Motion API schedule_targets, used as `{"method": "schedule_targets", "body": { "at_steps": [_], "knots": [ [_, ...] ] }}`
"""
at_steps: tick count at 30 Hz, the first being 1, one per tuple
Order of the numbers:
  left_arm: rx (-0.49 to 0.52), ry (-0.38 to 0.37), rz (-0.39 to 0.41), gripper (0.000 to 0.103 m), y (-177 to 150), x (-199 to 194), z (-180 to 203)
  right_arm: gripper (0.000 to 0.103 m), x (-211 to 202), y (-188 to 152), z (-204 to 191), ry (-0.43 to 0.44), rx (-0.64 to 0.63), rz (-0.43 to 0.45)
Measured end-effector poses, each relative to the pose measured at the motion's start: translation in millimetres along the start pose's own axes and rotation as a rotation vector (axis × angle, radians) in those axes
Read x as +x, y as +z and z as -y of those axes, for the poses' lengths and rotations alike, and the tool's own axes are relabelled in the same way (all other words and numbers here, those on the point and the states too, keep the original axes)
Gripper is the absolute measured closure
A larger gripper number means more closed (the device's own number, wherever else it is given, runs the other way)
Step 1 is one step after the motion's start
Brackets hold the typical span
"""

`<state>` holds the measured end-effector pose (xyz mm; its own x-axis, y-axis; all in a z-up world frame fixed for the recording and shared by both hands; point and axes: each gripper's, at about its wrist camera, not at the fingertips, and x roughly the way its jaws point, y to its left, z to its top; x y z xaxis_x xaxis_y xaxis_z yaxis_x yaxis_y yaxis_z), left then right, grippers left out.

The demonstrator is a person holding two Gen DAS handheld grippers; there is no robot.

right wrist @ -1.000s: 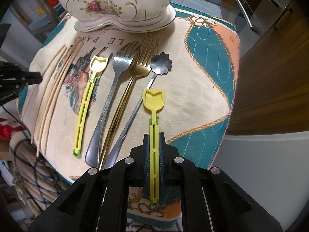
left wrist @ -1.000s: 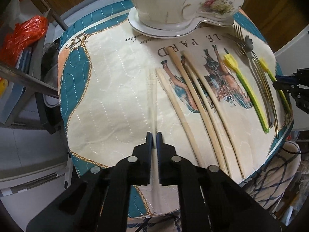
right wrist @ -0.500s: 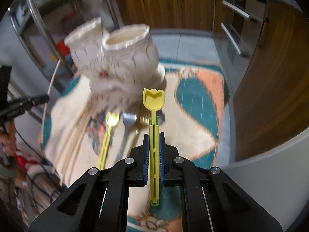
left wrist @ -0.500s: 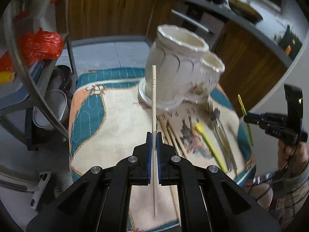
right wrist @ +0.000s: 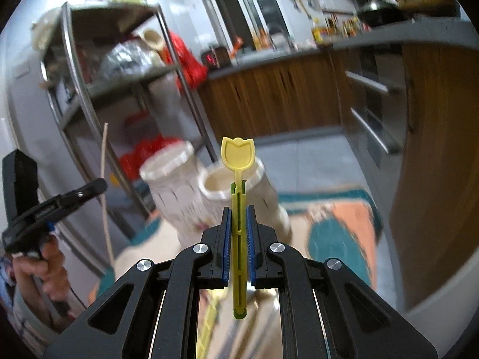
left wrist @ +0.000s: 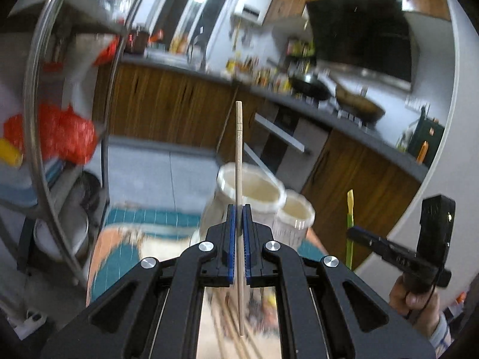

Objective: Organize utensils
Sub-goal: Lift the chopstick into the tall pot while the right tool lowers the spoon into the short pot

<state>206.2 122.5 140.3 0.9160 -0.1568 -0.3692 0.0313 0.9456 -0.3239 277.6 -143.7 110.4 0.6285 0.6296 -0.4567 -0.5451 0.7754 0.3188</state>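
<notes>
My left gripper is shut on a pale wooden chopstick that stands upright, its tip high above the white ceramic holder's two cups. My right gripper is shut on a yellow tulip-headed plastic utensil, also upright, in front of the same holder. Each view shows the other gripper from the side: the right one with its yellow utensil, the left one with its chopstick. Blurred utensils lie on the mat below.
The holder stands on a teal, peach and cream quilted mat over a round table. A metal shelf rack with red bags stands at the left. Wooden kitchen cabinets and a grey counter run behind. A hand grips the right tool.
Both grippers have lifted off the mat and tilted up, carrying the chopstick and the yellow utensil. The view has swung from the tabletop to the holder's rims and the kitchen behind.
</notes>
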Motion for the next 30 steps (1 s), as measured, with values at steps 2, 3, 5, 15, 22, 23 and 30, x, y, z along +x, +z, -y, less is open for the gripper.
{"method": "schedule_targets", "body": {
  "at_steps": [2,3,5,15,22,23,30],
  "knots": [
    [0.005,-0.009,0.069,0.099,7,2,4,0.093,1,7,-4,0.025,-0.005,0.057],
    [0.009,-0.014,0.111,0.099,10,2,6,0.092,2,9,-6,0.042,-0.003,0.077],
    [0.012,-0.019,0.178,0.099,17,5,9,0.092,7,14,-7,0.065,-0.004,0.118],
    [-0.047,-0.049,0.374,0.099,52,24,9,0.093,29,44,-9,0.102,-0.032,0.237],
    [0.038,0.002,0.444,0.099,44,39,24,0.093,43,47,-8,0.071,-0.017,0.307],
    [0.046,0.006,0.431,0.099,42,43,25,0.092,46,47,-9,0.057,-0.023,0.320],
    [0.076,0.030,0.284,0.099,15,65,23,0.092,69,31,-14,-0.027,-0.089,0.249]
  ]
}}
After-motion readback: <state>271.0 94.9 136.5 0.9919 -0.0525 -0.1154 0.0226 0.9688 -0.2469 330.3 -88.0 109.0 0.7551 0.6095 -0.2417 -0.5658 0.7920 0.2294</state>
